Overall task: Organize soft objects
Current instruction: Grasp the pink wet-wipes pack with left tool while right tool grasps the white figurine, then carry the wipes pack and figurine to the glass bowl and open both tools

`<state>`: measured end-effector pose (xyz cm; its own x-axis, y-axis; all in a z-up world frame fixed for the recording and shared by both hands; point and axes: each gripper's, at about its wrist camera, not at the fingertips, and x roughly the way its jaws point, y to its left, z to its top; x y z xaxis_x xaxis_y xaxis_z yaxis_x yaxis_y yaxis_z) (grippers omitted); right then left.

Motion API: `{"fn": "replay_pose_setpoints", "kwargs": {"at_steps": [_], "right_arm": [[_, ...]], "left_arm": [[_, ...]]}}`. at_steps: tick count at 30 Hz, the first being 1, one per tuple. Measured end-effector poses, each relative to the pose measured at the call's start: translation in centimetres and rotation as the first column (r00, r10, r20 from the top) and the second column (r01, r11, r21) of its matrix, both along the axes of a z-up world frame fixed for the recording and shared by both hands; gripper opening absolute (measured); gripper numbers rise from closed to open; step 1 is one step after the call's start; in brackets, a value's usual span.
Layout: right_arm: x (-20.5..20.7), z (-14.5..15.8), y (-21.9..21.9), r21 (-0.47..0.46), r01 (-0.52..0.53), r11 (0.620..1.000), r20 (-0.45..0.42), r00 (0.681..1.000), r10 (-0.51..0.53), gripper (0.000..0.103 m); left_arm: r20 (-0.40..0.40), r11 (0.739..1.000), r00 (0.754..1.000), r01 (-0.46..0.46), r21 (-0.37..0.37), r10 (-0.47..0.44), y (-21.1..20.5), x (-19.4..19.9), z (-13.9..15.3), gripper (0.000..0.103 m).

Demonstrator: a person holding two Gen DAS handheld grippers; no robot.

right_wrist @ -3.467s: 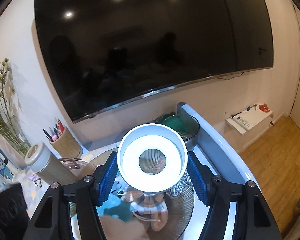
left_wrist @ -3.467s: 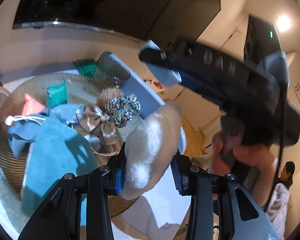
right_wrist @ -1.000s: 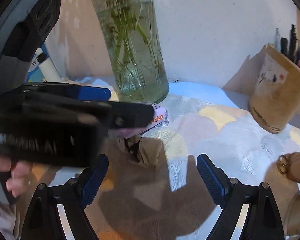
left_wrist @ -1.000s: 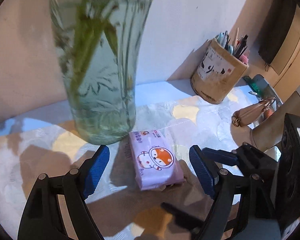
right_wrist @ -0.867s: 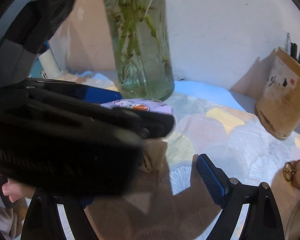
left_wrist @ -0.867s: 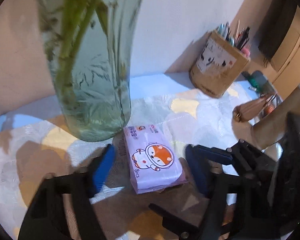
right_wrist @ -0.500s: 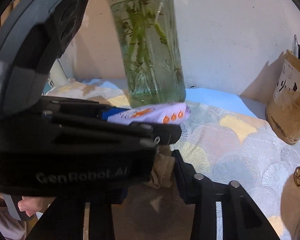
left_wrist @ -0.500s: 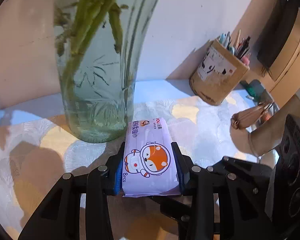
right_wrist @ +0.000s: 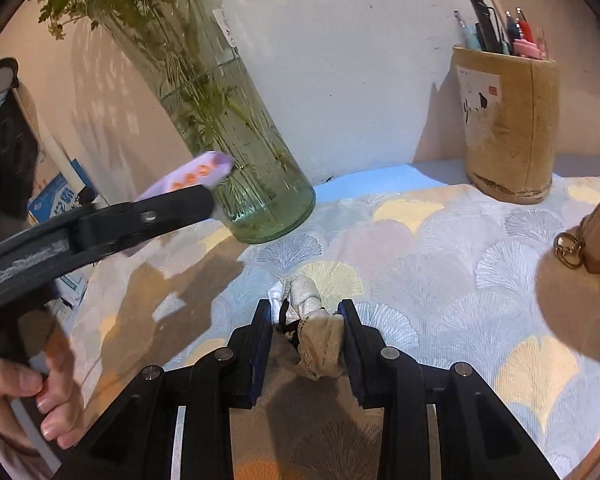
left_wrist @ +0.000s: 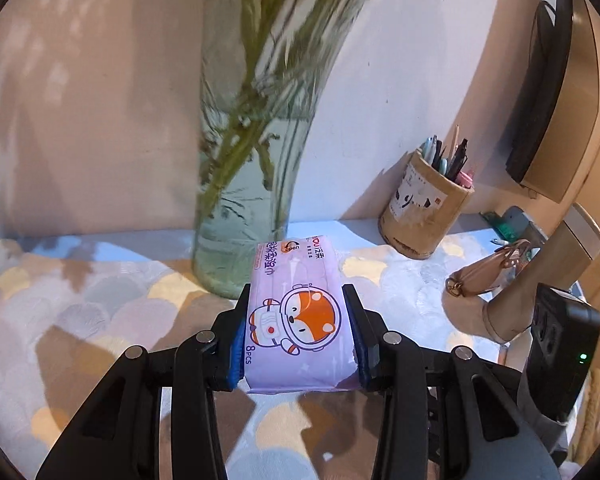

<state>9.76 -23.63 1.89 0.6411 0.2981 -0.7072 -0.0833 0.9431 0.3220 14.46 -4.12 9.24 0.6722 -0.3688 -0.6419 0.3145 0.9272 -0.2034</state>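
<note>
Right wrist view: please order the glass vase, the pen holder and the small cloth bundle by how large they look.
1. glass vase
2. pen holder
3. cloth bundle, smallest although nearest the camera

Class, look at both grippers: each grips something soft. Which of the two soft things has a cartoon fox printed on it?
The purple tissue pack, gripped by the left gripper. The right gripper grips a plain beige cloth bundle, without any picture.
</note>
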Motion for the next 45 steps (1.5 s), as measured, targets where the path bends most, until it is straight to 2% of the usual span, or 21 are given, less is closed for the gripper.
{"fn": "replay_pose_setpoints", "kwargs": {"at_steps": [3,7,14,16,18,21,23,29,33,36,40,45], "right_arm": [[-0.2,0.0,0.2,0.004,0.0,1.0,-0.003,1.0,0.0,0.032],[-0.7,1.5,0.2,0.017,-0.008,1.0,0.018,1.0,0.008,0.032],[-2.2,9.0,-1.0,0.08,-0.006,0.997,0.112,0.994,-0.003,0.032],[-2.6,11.4,-1.5,0.08,-0.006,0.997,0.141,0.99,-0.005,0.032],[-3.2,14.2,-2.3,0.066,-0.01,0.998,0.18,0.984,-0.002,0.032],[-4.4,17.6,-3.8,-0.002,-0.009,1.0,0.252,0.968,0.009,0.032],[-5.1,19.5,-5.7,-0.019,0.013,1.0,0.273,0.962,-0.008,0.032],[-8.6,24.0,-13.5,0.01,0.123,0.992,0.333,0.935,-0.119,0.033],[-10.5,24.8,-18.1,-0.041,0.213,0.976,0.35,0.918,-0.186,0.033],[-11.5,24.9,-21.7,-0.061,0.27,0.961,0.333,0.913,-0.235,0.033],[-12.8,23.7,-26.4,-0.084,0.333,0.939,0.296,0.908,-0.296,0.033],[-13.5,21.4,-32.1,-0.086,0.401,0.912,0.234,0.898,-0.373,0.033]], "left_arm": [[0.002,0.998,0.998,-0.058,0.023,0.058,0.5,-0.6,1.0,0.038],[0.01,0.993,0.994,-0.108,0.037,0.107,0.6,-1.1,2.6,0.038],[0.053,0.992,0.99,-0.128,-0.005,0.128,-1.4,-3.2,6.8,0.038],[0.057,0.993,0.992,-0.113,-0.03,0.115,-2.4,-4.2,8.2,0.038],[0.095,0.995,0.991,-0.095,-0.035,0.098,-3.9,-5.6,9.9,0.038],[0.142,0.997,0.988,-0.051,-0.059,0.059,-6.2,-7.7,12.1,0.038],[0.169,0.997,0.985,-0.012,-0.071,0.024,-8.0,-8.9,13.3,0.038],[0.203,0.989,0.973,0.129,-0.071,-0.112,-14.7,-11.5,15.2,0.038],[0.215,0.967,0.95,0.246,-0.062,-0.228,-20.4,-13.6,14.9,0.038],[0.207,0.958,0.94,0.285,-0.033,-0.273,-24.2,-14.8,14.1,0.038],[0.204,0.936,0.916,0.352,-0.002,-0.344,-28.8,-16.6,12.9,0.038],[0.178,0.91,0.894,0.413,0.024,-0.411,-33.7,-16.8,10.6,0.038]]}}
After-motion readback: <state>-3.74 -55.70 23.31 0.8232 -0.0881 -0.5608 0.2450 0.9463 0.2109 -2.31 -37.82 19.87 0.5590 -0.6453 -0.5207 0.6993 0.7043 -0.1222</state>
